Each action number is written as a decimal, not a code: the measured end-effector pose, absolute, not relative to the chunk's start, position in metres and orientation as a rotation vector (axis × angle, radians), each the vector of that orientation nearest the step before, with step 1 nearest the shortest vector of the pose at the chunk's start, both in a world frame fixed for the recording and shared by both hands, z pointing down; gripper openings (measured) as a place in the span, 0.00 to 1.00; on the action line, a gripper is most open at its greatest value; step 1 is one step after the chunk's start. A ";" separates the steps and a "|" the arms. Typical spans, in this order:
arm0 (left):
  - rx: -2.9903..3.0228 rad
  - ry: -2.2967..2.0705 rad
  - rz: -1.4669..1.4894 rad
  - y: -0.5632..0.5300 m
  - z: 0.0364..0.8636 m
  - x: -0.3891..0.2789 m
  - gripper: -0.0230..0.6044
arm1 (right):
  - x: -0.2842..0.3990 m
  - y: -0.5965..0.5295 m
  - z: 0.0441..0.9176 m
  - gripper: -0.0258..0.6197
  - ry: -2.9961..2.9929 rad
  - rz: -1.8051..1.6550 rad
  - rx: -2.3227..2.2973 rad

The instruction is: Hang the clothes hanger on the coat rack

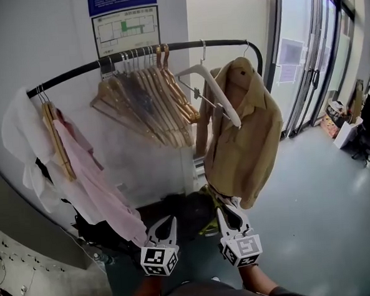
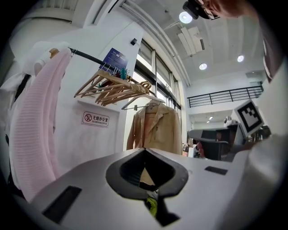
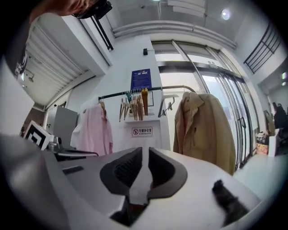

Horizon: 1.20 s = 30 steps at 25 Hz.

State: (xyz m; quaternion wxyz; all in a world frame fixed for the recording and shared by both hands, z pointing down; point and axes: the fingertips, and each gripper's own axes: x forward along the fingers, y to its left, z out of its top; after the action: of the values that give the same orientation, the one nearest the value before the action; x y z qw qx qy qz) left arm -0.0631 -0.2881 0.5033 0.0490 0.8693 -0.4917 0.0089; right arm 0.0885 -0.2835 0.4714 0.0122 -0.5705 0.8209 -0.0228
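Two grippers noted below rack (image 1: 68, 75): left gripper (image 1: 171, 219) pressed together, empty; right gripper (image 1: 222, 206) slightly spread, empty. White hanger (image 1: 214, 89) hung on rack beside jacket (image 1: 246, 128).

In the head view, the black curved metal rail (image 1: 74, 73) arcs from 9 o'clock up to 1 o'clock, in front of the white wall (image 1: 40, 34). Along it hang:

- the pink cloth shirt (image 1: 93, 181) at 9 o'clock;
- the bunch of bare wooden hangers (image 1: 151, 102) at 11;
- the white plastic hanger (image 1: 216, 89) at 12;
- the tan cloth jacket (image 1: 246, 134) just right of it.

The paper floor-plan notice (image 1: 126, 29) sits behind the rail at 12. The tall glass doors (image 1: 305, 62) stand at 2 o'clock. The left gripper (image 1: 169, 220) and right gripper (image 1: 223, 207) sit side by side at 6 o'clock.
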 end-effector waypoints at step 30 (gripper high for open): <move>2.717 -1.421 0.048 -0.294 0.504 -0.038 0.05 | 0.079 -0.278 0.504 0.06 2.525 -0.063 -1.888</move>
State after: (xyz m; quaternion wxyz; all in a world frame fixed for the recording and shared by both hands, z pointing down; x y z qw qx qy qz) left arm -0.0383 -0.2943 0.5043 0.0376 0.8854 -0.4630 0.0157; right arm 0.0794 -0.2781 0.5044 -0.0059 -0.5987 0.8007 -0.0199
